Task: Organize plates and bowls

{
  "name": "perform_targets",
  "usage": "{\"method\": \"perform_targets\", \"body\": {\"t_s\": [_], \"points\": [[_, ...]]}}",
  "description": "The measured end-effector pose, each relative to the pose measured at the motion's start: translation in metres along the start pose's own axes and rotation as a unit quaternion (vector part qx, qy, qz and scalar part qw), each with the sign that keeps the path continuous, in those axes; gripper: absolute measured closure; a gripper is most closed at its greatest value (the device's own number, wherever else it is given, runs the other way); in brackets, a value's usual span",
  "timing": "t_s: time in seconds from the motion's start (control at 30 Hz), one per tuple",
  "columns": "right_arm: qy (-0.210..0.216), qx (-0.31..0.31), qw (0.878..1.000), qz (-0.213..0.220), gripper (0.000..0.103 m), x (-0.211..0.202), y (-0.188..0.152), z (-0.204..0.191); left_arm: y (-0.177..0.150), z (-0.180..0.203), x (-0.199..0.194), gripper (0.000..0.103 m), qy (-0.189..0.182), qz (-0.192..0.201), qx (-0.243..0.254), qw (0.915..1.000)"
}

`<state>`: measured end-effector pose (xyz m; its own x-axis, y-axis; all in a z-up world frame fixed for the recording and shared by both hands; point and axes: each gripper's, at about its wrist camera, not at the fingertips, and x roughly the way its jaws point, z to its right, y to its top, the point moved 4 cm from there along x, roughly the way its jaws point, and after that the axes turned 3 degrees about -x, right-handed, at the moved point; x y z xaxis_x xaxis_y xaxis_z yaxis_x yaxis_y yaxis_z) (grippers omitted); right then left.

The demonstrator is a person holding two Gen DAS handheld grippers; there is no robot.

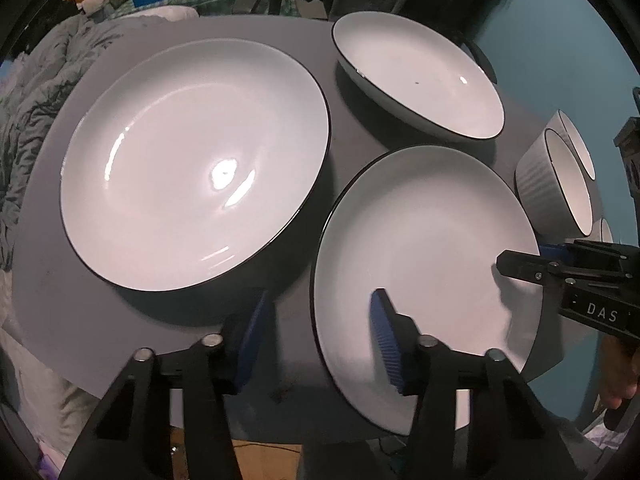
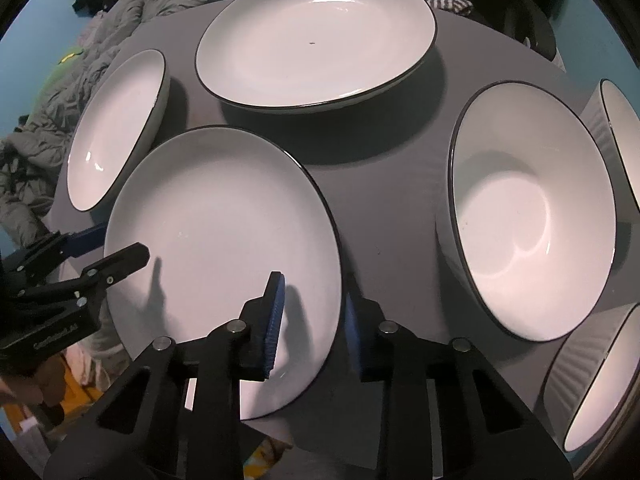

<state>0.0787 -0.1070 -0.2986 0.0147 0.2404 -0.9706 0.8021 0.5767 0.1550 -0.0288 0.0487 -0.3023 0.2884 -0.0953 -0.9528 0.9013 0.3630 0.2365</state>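
Observation:
A flat white plate (image 1: 432, 260) (image 2: 224, 220) with a dark rim lies at the near edge of the grey table (image 1: 352, 128) (image 2: 400, 160). My left gripper (image 1: 320, 340) (image 2: 120, 245) straddles its left rim, one blue pad (image 1: 386, 340) over the plate and the other outside it, with a clear gap to the rim. My right gripper (image 2: 314, 324) (image 1: 524, 254) straddles the opposite rim the same way, its pads closer together but not pressing. A large deep plate (image 1: 192, 160) (image 2: 116, 128) and another plate (image 1: 416, 80) (image 2: 316, 36) lie behind.
A smooth white bowl (image 2: 536, 216) stands right of the flat plate. Ribbed bowls (image 1: 560, 184) (image 2: 624, 140) (image 2: 592, 380) crowd the table's right edge. Rumpled bedding (image 1: 36, 100) lies beyond the left edge. A hand (image 1: 616, 380) holds the right gripper.

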Motion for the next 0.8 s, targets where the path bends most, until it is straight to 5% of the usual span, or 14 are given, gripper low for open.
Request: {"method": "perform_targets", "body": {"t_s": [0.27,0.47,0.8], "points": [[0.031,0.013,0.999,-0.001,0.080,-0.001,-0.017,0.017,0.001,-0.003,0.005,0.060,-0.005,-0.008,-0.006,0.9999],[0.032,0.005,0.999,0.005,0.081,-0.001,-0.018,0.018,0.002,-0.004,0.003,0.069,-0.010,-0.009,-0.017,0.9998],[0.020,0.012,1.000,0.001,0.080,0.001,-0.009,0.014,0.005,0.000,0.005,0.070,-0.016,-0.017,-0.018,0.9996]]}}
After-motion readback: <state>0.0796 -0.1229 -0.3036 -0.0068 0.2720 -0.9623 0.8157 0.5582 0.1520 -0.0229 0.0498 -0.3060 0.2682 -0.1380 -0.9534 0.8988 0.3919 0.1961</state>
